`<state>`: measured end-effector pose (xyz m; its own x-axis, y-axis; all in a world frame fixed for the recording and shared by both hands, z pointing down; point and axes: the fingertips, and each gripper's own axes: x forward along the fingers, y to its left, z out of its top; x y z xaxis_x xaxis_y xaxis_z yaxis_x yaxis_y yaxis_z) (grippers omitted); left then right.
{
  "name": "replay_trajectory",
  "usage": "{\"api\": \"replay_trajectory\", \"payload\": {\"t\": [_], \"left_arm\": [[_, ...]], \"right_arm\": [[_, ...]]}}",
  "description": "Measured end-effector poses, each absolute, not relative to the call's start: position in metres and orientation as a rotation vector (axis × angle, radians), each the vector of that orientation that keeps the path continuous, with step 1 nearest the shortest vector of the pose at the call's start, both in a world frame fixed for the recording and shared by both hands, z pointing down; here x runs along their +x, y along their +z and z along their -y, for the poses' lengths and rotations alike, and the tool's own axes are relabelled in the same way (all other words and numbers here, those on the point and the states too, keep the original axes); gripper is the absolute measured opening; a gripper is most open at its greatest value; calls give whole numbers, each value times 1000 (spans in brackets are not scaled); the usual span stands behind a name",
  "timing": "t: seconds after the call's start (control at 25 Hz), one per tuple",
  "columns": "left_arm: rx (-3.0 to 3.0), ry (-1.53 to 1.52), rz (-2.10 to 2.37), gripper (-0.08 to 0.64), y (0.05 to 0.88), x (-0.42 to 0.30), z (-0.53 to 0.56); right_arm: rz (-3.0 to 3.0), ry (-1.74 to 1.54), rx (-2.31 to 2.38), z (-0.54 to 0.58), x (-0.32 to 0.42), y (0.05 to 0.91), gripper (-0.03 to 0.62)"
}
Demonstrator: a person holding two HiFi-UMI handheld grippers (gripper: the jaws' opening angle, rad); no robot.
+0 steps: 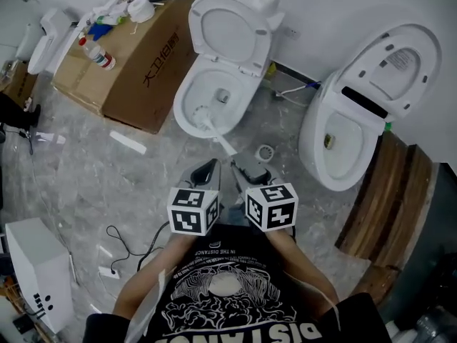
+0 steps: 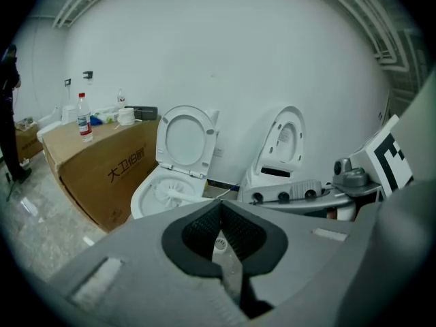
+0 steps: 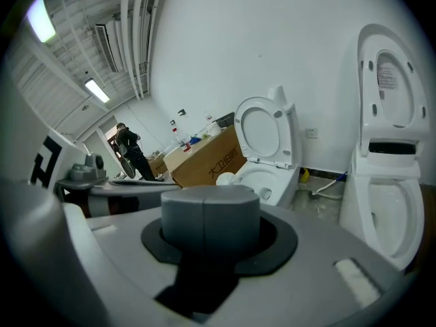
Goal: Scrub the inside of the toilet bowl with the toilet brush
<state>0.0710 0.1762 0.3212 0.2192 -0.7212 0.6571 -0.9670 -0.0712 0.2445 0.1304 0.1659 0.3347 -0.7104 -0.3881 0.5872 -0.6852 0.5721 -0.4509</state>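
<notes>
A white toilet [image 1: 184, 97] stands with its lid up against the far wall. The white toilet brush [image 1: 204, 116] lies in its bowl, the handle [image 1: 224, 144] leaning out over the front rim towards me. My left gripper [image 1: 208, 168] and right gripper [image 1: 249, 168] hover side by side just short of the handle's end, both shut and holding nothing. In the left gripper view the brush [image 2: 168, 195] shows inside the bowl beyond the closed left gripper [image 2: 220, 206]. The right gripper [image 3: 204, 203] points at the same toilet [image 3: 272, 176].
A second white toilet [image 1: 343, 134] stands at the right with a wooden pallet [image 1: 389, 199] beside it. A cardboard box [image 1: 136, 56] with bottles on top lies left of the toilet. A small round holder [image 1: 265, 151] and a cable [image 1: 125, 243] are on the floor. A person [image 3: 129, 148] stands far off.
</notes>
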Motion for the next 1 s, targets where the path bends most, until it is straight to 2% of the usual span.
{"api": "replay_trajectory", "payload": {"t": [0.52,1.0], "left_arm": [[1914,563,1523,-8,327,78,-136],[1894,579,1389,-8,363,20,-87]], "right_arm": [[2332,1033,971,-133,152,351,150],[2189,1089,998,-99,99,390,152]]}}
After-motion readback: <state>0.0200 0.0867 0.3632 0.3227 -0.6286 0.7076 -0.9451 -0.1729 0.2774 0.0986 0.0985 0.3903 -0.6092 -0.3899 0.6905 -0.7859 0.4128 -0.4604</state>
